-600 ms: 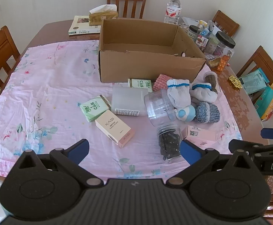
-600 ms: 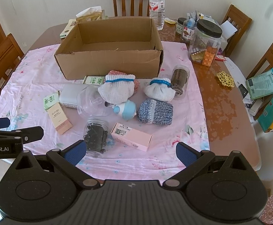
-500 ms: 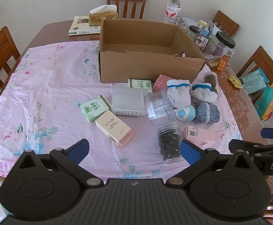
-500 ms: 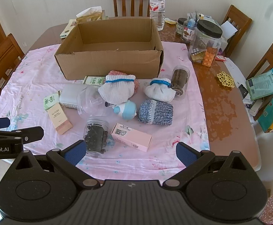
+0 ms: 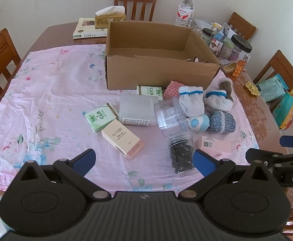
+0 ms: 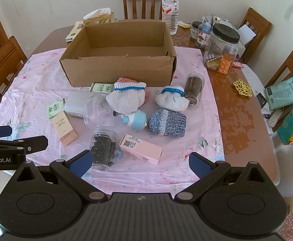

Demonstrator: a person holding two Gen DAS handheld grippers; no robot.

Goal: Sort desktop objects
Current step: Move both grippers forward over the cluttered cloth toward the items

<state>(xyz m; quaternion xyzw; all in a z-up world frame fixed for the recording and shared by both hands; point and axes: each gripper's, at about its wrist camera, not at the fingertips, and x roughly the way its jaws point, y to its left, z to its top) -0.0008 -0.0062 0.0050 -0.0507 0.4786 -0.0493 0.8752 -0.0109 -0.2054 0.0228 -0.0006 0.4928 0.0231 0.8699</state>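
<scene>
left wrist view: the left gripper (image 5: 144,160) hangs at the bottom of the frame, fingers (image 5: 85,159) spread wide and holding nothing, above the near edge of a pink floral cloth (image 5: 45,92) on the counter (image 5: 253,108). an open cardboard box (image 5: 158,68) stands at upper centre, with the loose items just below it: a green c&s tissue pack (image 5: 101,116), a pink kasi carton (image 5: 122,138), a frosted plastic case (image 5: 138,109), a clear empty jar (image 5: 169,116) on its side, and a jar of dark pieces (image 5: 181,153) at lower centre-right. the right gripper (image 5: 283,150) juts in at the right edge.

right wrist view: the right gripper (image 6: 140,161) sits low in the frame, fingers (image 6: 199,163) wide apart and empty. two white socks with blue bands (image 6: 126,98) lie at centre, beside a blue-and-white toy (image 6: 135,119), a knitted blue-grey sock (image 6: 167,122) and a pink qr-code carton (image 6: 141,148).
</scene>
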